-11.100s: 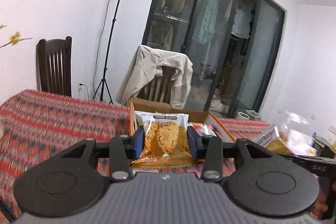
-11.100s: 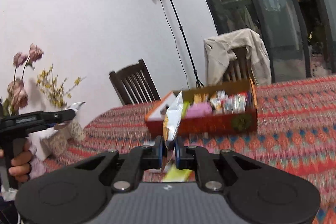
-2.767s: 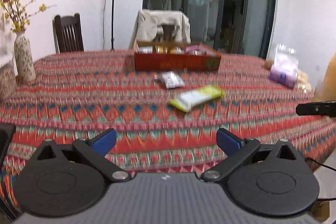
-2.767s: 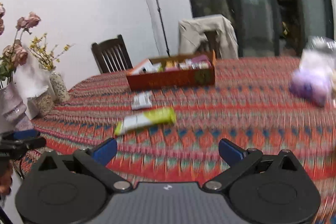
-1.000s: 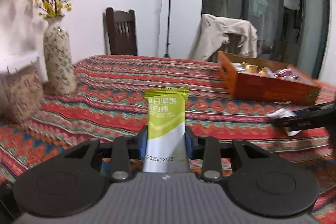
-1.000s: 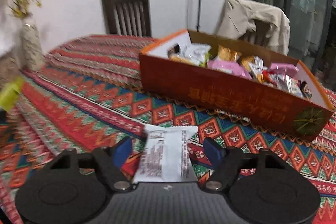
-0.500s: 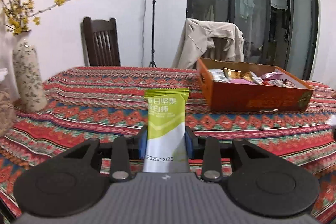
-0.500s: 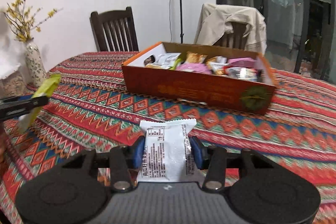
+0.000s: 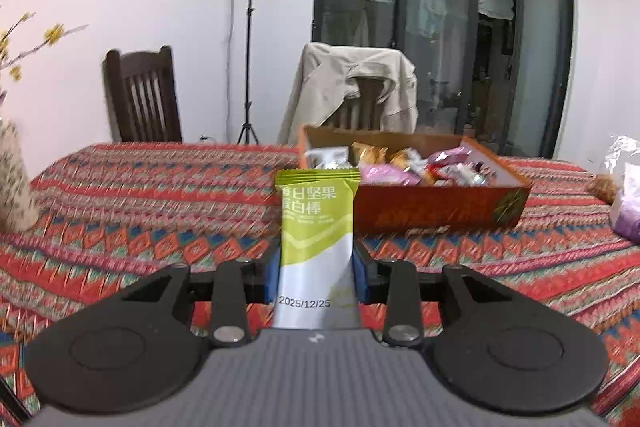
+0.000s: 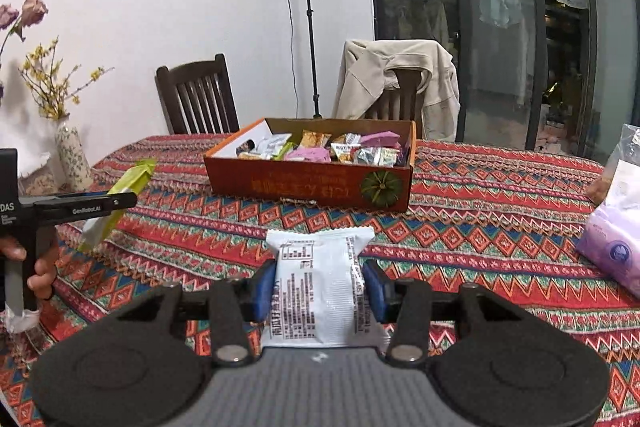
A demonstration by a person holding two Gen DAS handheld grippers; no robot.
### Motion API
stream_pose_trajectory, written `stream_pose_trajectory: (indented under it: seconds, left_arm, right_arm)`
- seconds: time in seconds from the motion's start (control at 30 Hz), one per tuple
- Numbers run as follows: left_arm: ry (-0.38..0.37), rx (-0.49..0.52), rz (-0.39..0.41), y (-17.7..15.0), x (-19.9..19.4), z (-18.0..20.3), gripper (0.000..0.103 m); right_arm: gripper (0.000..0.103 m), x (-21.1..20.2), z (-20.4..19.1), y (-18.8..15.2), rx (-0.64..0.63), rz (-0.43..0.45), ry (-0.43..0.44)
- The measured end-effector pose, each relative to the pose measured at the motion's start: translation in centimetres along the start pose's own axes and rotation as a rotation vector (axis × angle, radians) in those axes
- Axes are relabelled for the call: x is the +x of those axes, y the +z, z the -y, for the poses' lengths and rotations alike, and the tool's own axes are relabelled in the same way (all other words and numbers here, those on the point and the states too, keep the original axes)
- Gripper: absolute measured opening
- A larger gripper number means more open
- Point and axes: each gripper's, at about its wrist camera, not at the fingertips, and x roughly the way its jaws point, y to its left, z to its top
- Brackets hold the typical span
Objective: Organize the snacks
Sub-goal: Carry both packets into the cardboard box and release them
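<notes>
Now the left gripper [image 9: 316,277] squeezes a green snack bar [image 9: 316,227] and the right gripper [image 10: 320,287] squeezes a white snack packet [image 10: 320,287], with the snack box [image 10: 312,183] far ahead.

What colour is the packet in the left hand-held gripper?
Lime green over white, clearest in the left wrist view: packet.

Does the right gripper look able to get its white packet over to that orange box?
Probably yes: the right gripper holds the white packet, and only bare tablecloth lies between it and the open-topped box.
</notes>
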Motion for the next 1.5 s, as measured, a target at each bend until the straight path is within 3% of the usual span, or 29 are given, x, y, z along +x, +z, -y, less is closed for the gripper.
stream_pose_trajectory:
  seconds: [0.17,0.3,0.5,0.73,0.97,1.03,1.1,1.2,1.27,1.33,1.37,1.4,1.5]
  left_arm:
    - [-0.089,-0.026,0.014,5.0,1.6,1.9,0.036]
    - [-0.122,0.001,0.005,9.2,5.0,4.1,0.036]
    - [-0.080,0.062,-0.044,12.0,13.7,6.9,0.037]
    - [-0.113,-0.070,-0.149,13.0,24.0,6.1,0.036]
    - [-0.120,-0.104,-0.230,12.5,29.9,5.9,0.036]
    - [-0.124,-0.110,-0.252,12.3,31.3,6.2,0.036]
    - [-0.129,-0.117,-0.275,11.9,32.3,6.4,0.036]
    - [-0.135,-0.152,-0.322,11.3,33.2,7.1,0.038]
    - [-0.125,-0.180,-0.373,11.2,33.6,7.4,0.040]
    - [-0.103,-0.184,-0.420,11.1,33.6,7.7,0.049]
    - [-0.090,-0.181,-0.420,11.1,33.5,7.8,0.059]
    - [-0.075,-0.175,-0.414,11.2,33.3,7.7,0.062]
    - [-0.083,-0.158,-0.411,11.7,31.7,7.2,0.062]
  right_arm:
    - [0.045,2.8,0.1,4.7,0.025,0.015,0.056]
    - [0.045,7.3,0.6,10.1,0.059,0.002,0.107]
    - [0.046,16.5,1.4,15.4,0.080,-0.052,0.081]
    - [0.046,27.8,2.5,16.6,0.083,-0.148,-0.006]
    - [0.049,36.0,2.9,15.6,0.066,-0.227,-0.055]
    - [0.065,36.6,3.0,15.3,0.059,-0.241,-0.056]
    - [0.067,36.1,3.1,15.3,0.030,-0.235,-0.044]
    - [0.080,34.1,4.1,16.0,-0.009,-0.205,-0.064]
    - [0.081,33.0,4.9,16.7,-0.030,-0.194,-0.099]
    - [0.084,31.8,5.5,17.0,-0.057,-0.178,-0.129]
    - [0.084,31.5,5.7,17.1,-0.062,-0.177,-0.142]
    - [0.084,31.0,6.0,17.3,-0.057,-0.174,-0.149]
    - [0.084,29.6,7.0,17.9,-0.029,-0.165,-0.149]
